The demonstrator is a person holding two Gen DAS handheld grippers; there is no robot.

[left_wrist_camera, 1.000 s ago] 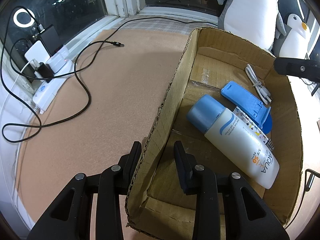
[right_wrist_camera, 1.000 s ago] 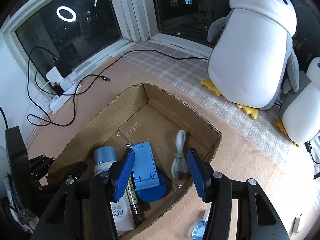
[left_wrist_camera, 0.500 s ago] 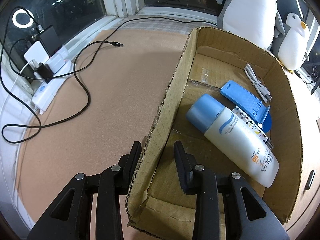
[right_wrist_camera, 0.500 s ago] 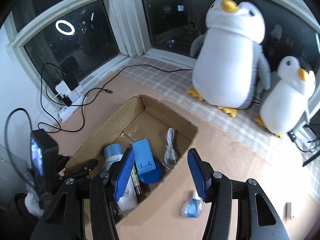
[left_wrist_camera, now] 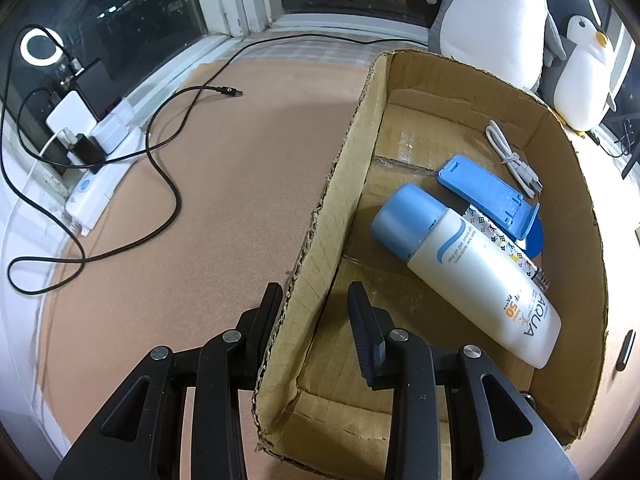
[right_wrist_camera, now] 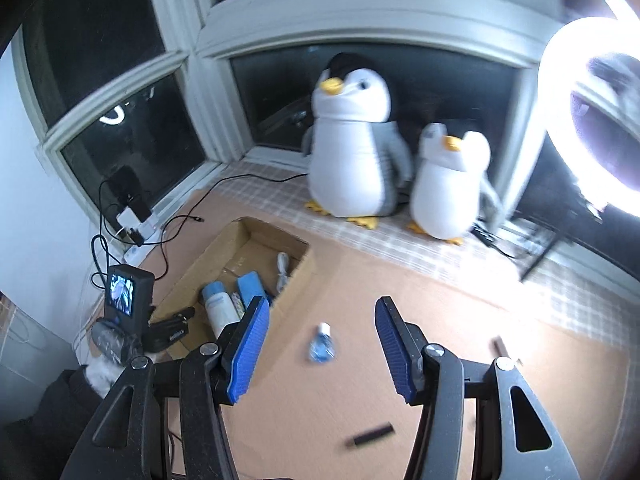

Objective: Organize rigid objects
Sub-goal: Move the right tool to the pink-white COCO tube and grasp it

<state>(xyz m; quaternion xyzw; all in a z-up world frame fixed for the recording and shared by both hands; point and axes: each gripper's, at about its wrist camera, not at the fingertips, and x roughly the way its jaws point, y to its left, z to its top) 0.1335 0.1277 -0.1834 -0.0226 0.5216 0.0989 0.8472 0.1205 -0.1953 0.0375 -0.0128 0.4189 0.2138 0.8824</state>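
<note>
A cardboard box [left_wrist_camera: 344, 184] [right_wrist_camera: 224, 256] sits on the brown table. In it lie a white sunscreen bottle with a blue cap [left_wrist_camera: 460, 272], a blue folding stand [left_wrist_camera: 488, 196], a patterned pen [left_wrist_camera: 508, 248] and a white cable [left_wrist_camera: 512, 156]. My left gripper [left_wrist_camera: 314, 300] straddles the box's left wall, one finger outside and one inside, not quite pressed on it. My right gripper [right_wrist_camera: 322, 316] is open and empty, high above the table. Below it lie a small clear blue bottle [right_wrist_camera: 322, 344], a dark stick [right_wrist_camera: 370, 438] and another small dark item [right_wrist_camera: 500, 346].
Two plush penguins [right_wrist_camera: 352, 148] [right_wrist_camera: 448, 184] stand on the checked sill at the back. A power strip with chargers and black cables [left_wrist_camera: 92, 136] lies at the left. A bright ring light [right_wrist_camera: 592, 112] stands at the right.
My right gripper has risen and pulled back away from the box, now over the table beside it. My left gripper has stayed at the box wall.
</note>
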